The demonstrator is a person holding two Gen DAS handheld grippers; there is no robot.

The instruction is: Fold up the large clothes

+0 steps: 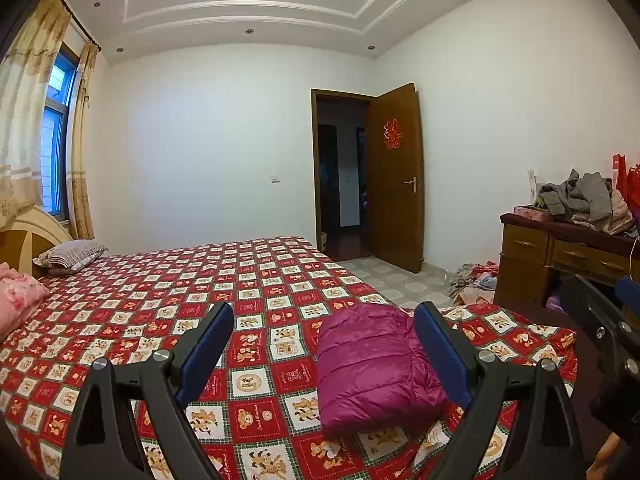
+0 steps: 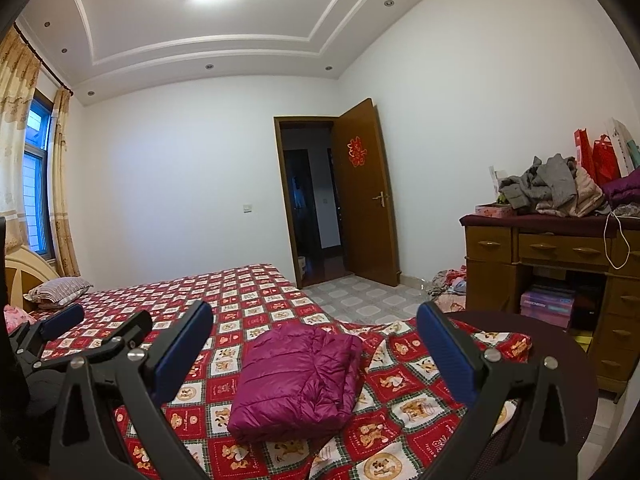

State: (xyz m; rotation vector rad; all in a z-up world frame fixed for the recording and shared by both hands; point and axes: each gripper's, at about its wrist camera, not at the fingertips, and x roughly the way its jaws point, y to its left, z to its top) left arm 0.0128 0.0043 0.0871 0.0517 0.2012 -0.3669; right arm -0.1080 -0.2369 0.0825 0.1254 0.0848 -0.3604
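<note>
A magenta puffer jacket (image 1: 374,368) lies folded into a compact rectangle on the red bear-patterned bedspread (image 1: 256,280), near the bed's foot corner. My left gripper (image 1: 324,320) hovers above the bed, open, with nothing between its blue pads; the jacket shows partly between them. In the right wrist view the same jacket (image 2: 296,380) lies ahead between the spread fingers of my right gripper (image 2: 314,320), also open and holding nothing. The left gripper (image 2: 60,324) shows at that view's left edge, and the right gripper's arm (image 1: 604,320) shows at the left wrist view's right edge.
A wooden dresser (image 2: 556,264) at the right carries a heap of grey and beige clothes (image 2: 556,192) and red bags. More clothes lie on the tiled floor (image 2: 448,284) beside it. A striped pillow (image 1: 72,254) and a pink quilt (image 1: 16,296) sit at the headboard. A brown door (image 1: 394,176) stands ajar.
</note>
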